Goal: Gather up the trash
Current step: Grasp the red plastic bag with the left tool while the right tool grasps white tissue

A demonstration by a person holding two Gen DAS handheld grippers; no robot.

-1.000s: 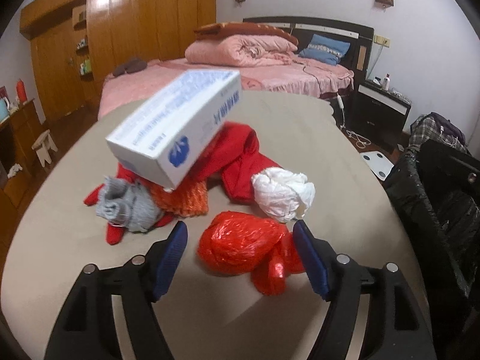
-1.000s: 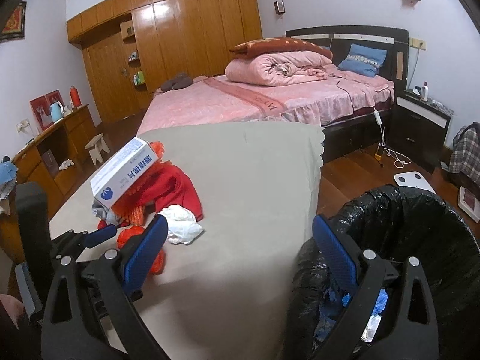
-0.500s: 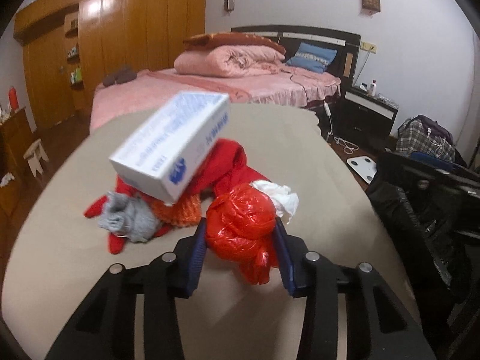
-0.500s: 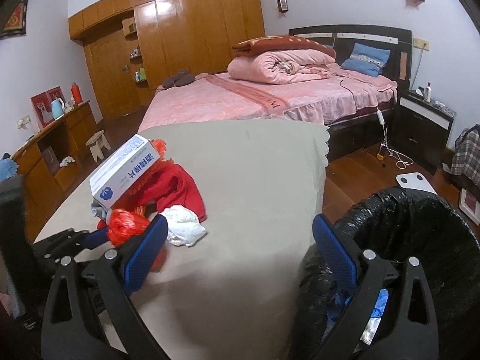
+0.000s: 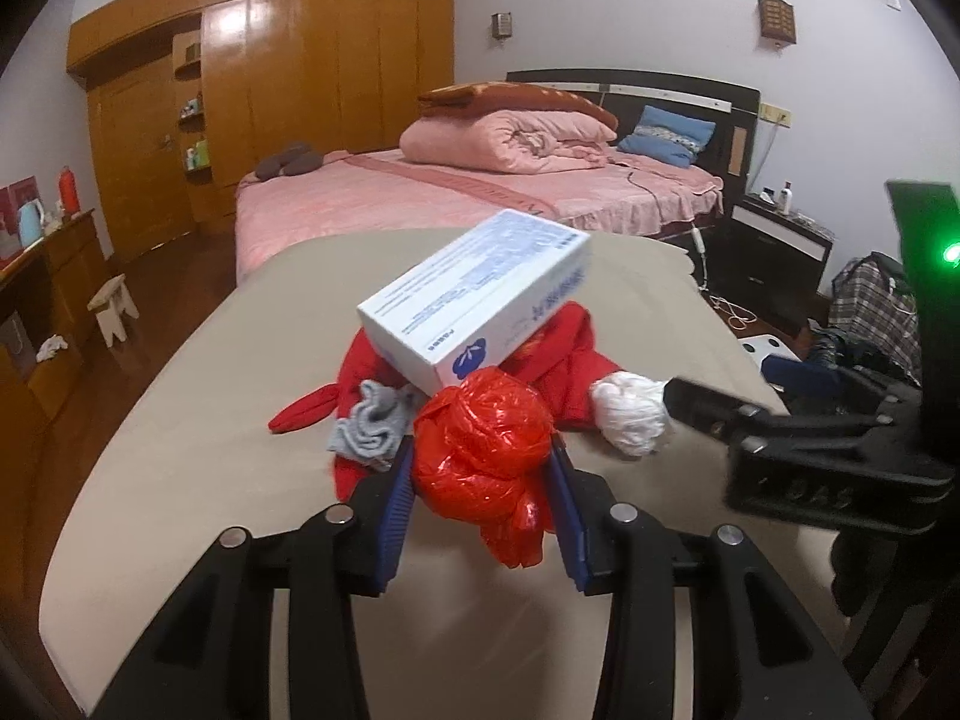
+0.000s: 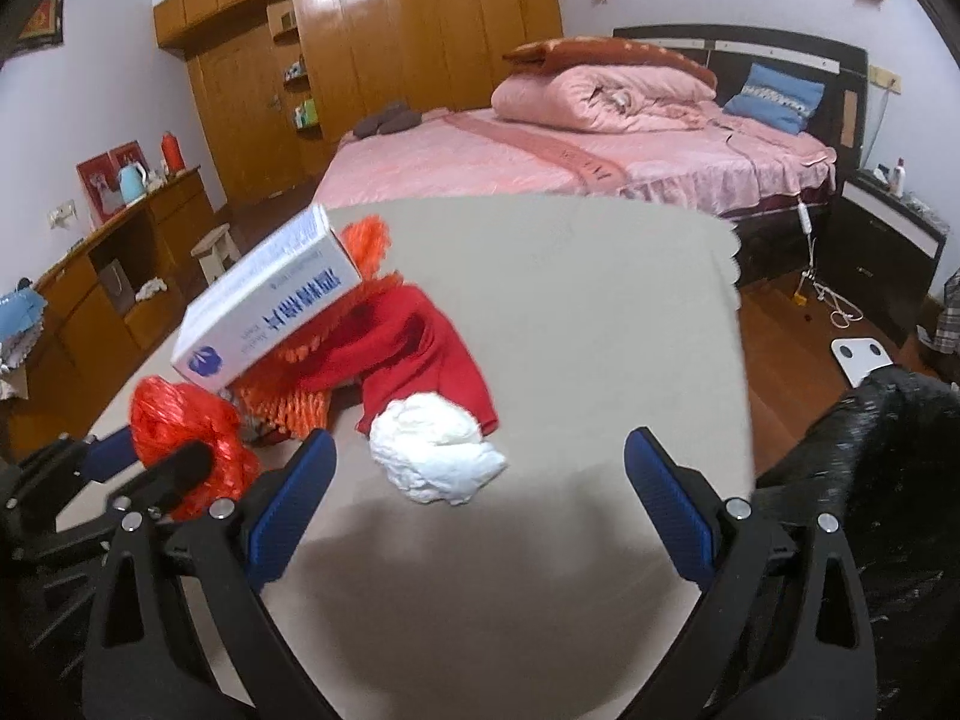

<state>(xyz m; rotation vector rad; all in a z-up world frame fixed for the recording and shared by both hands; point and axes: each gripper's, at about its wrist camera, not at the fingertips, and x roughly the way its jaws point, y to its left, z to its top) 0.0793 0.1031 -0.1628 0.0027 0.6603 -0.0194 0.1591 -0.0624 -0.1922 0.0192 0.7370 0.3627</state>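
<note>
Our left gripper (image 5: 483, 480) pinches a crinkly red plastic bag (image 5: 486, 450), lifted just before the slanted white box (image 5: 480, 306). Our right gripper (image 6: 480, 504) gapes empty near the crumpled white paper wad (image 6: 435, 456) beside that box.

The left gripper (image 5: 483, 480) clamps a crumpled red plastic bag (image 5: 486, 450) above a beige table (image 5: 210, 450). Behind it, a white box (image 5: 474, 306) rests on red cloth (image 5: 564, 354), beside a white paper wad (image 5: 630, 414).
</note>
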